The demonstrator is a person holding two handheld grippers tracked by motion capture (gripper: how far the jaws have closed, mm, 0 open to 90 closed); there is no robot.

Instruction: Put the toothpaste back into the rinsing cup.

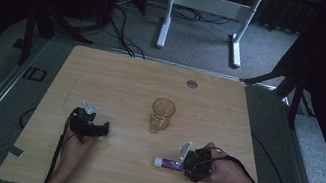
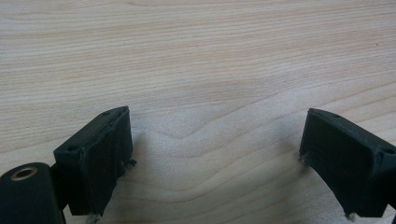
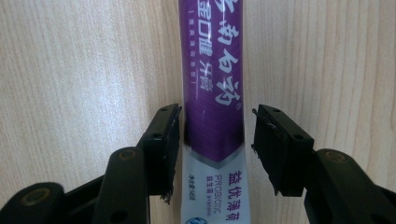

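We found toothpaste tube (image 3: pixel 212 93) flat on table (image 1: pixel 122 79), near front edge. Right gripper (image 3: pixel 215 149) straddled it, jaws apart, not yet pressing, lined up for grab. Left gripper (image 2: pixel 215 154) rested wide open, idle. Glass (image 1: pixel 162 115) stood upright mid-table, likely destination.

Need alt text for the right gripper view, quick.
A purple and white toothpaste tube lies lengthwise on the wooden table between the right gripper's two black jaws. A narrow gap shows at each side, so the pads do not grip it.
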